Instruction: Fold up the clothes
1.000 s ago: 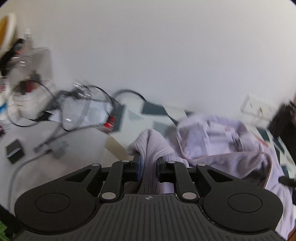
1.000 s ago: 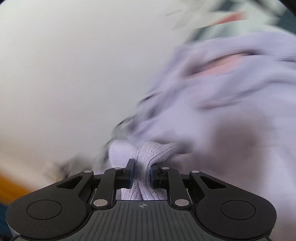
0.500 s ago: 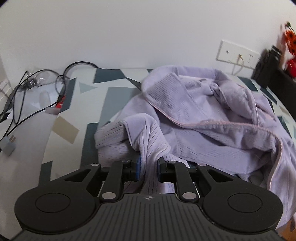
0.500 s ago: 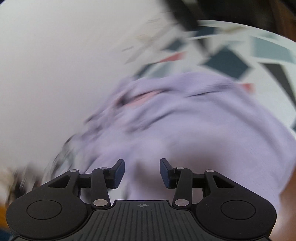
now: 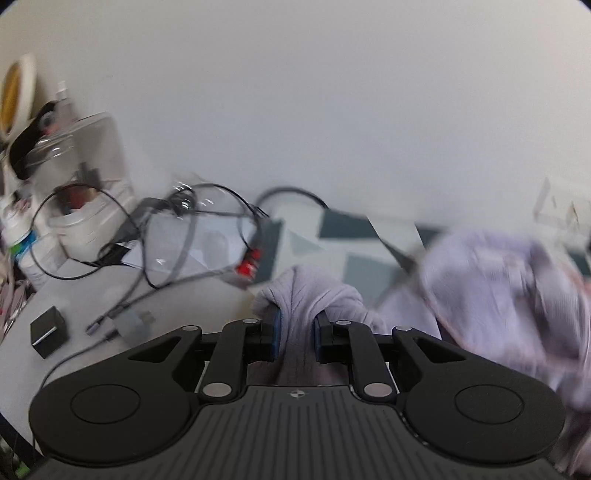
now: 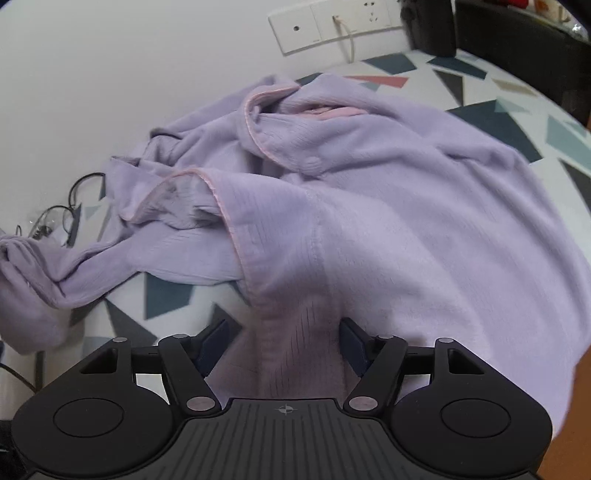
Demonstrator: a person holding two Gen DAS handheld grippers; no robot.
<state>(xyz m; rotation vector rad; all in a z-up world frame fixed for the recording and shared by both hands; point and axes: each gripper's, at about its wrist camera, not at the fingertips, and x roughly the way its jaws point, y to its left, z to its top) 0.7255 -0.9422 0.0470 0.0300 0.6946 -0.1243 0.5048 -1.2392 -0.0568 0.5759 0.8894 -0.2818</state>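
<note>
A lilac ribbed pyjama top [image 6: 388, 206] with pink piping lies crumpled on the patterned tabletop [image 6: 509, 107]. My left gripper [image 5: 297, 328] is shut on a bunched fold of the top [image 5: 303, 295], likely a sleeve end; the rest of the garment [image 5: 509, 280] trails to the right, blurred. In the right wrist view that held sleeve [image 6: 33, 266] stretches away at far left. My right gripper [image 6: 284, 345] is open, its fingers standing either side of the garment's near edge without pinching it.
Tangled black cables [image 5: 177, 236], a small black box [image 5: 50, 330], a grey adapter [image 5: 129, 321] and clear containers [image 5: 85, 192] crowd the table's left end. A wall socket plate [image 6: 332, 26] and dark objects [image 6: 517, 48] sit at the far right. White wall behind.
My right gripper let go of the fabric and opened wide, now low over the garment's near edge. My left gripper, still clamped on the fold, swung toward the cluttered left end.
</note>
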